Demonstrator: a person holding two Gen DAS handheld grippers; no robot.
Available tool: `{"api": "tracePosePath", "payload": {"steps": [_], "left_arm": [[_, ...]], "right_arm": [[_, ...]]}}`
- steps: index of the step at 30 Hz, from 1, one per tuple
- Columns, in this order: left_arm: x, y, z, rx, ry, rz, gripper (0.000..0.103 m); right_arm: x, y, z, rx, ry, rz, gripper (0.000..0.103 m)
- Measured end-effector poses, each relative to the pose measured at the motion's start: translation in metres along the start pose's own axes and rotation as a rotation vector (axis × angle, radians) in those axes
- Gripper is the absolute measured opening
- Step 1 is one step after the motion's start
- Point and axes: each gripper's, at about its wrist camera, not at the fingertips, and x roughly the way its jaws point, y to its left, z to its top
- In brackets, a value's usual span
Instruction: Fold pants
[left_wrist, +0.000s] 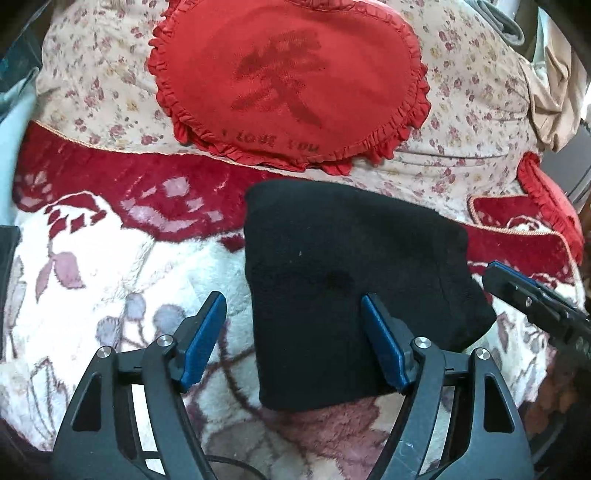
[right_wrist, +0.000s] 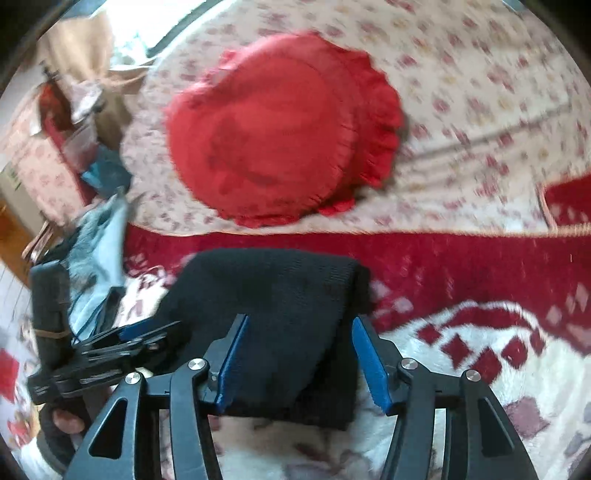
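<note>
plush blanket (left_wrist: 110, 266) bears folded pants (left_wrist: 351, 266) (black); long axis unclear

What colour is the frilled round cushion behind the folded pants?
Red cushion, with a darker printed character; clearest in the left wrist view.

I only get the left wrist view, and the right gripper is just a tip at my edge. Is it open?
Observer: Yes. The right gripper is open, its jaws wide apart at the near edge of the folded pants.
Operator: What carries the left gripper?
Observer: A hand shows below the left gripper, at its handle.
Operator: There's a pale blue strip on my left edge. What is it?
Observer: A crumpled blue-grey cloth, heaped beyond the left gripper, left of the pants.
</note>
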Motion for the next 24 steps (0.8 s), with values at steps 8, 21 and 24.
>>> {"api": "tracePosePath", "payload": {"steps": [8, 21, 24], "left_arm": [[-0.019, -0.015, -0.011, 0.03, -0.044, 0.071, 0.076], [-0.06, -0.031, -0.028, 0.082, -0.138, 0.193, 0.076], [-0.068, -0.027, -0.031, 0.06, -0.146, 0.184, 0.076]], "right_arm": [[0.026, 0.025, -0.02, -0.104, 0.086, -0.116, 0.049], [-0.013, 0.052, -0.018, -0.089, 0.002, -0.171, 0.049], [-0.015, 0.05, -0.019, -0.073, 0.003, -0.179, 0.049]]}}
